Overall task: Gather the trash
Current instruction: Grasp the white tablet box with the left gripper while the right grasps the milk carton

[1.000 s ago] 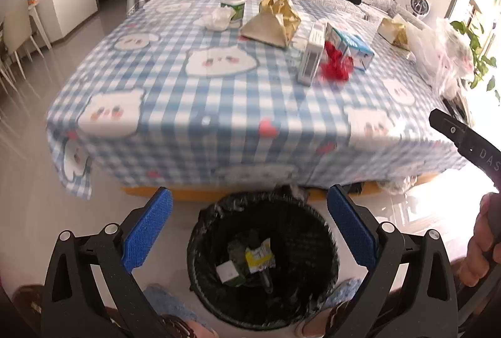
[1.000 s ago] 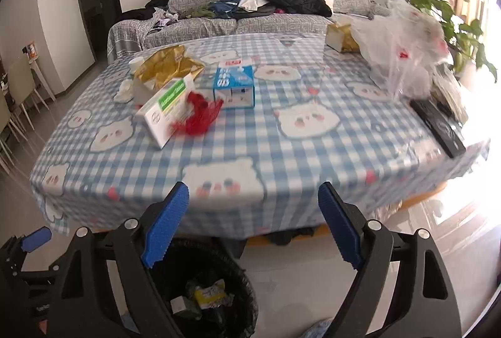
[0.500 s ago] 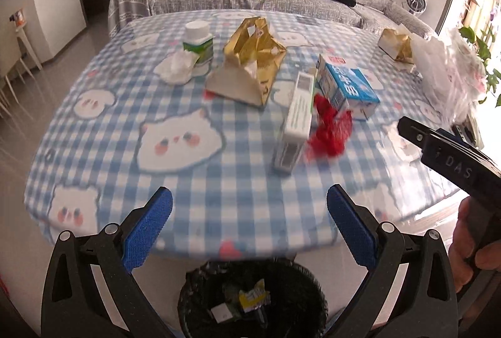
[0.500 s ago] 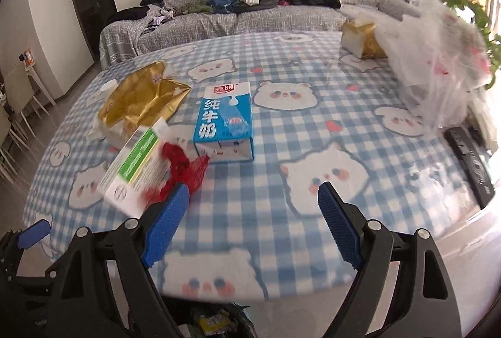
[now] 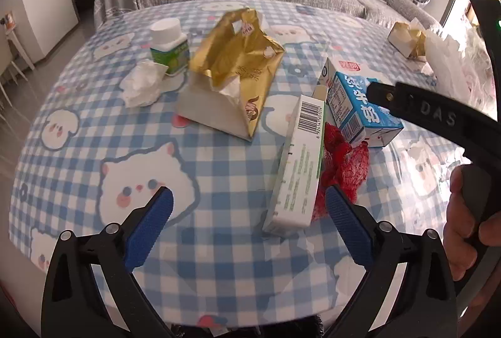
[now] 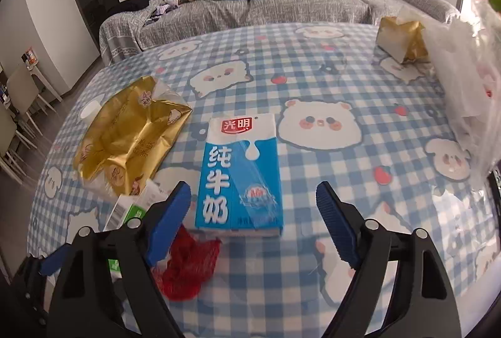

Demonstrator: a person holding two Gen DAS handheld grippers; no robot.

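Two claws hover over the table (image 5: 219,259), both spread wide and holding nothing. We see our left claw (image 5: 249,220) above the checked cloth with its blue pads apart; the white-and-green box (image 5: 297,162) lies just ahead at about one o'clock, its near end close to the right pad. A red net (image 5: 343,162) is bunched against the box's right side, touching it. Beyond the net, at two o'clock, lies the blue milk carton (image 5: 360,106), and the black arm of our right claw crosses in front of it. At twelve o'clock sits the crumpled gold bag (image 5: 238,71), with a white tissue (image 5: 142,82) at eleven o'clock and a white-capped green bottle (image 5: 169,45) just behind the tissue, touching or nearly so.

From the right wrist view, our right claw (image 6: 253,217) frames the near end of the milk carton (image 6: 241,172), which lies flat between the pads without either pad touching it. The red net (image 6: 188,262) lies at seven o'clock, partly under the left pad, and the box (image 6: 131,209) peeks out beside it. The gold bag (image 6: 125,143) is at ten o'clock. A second gold bag (image 6: 400,39) sits at the far edge at two o'clock, beside a clear plastic bag (image 6: 463,81). A grey sofa (image 6: 281,9) piled with clothes stands behind the table.
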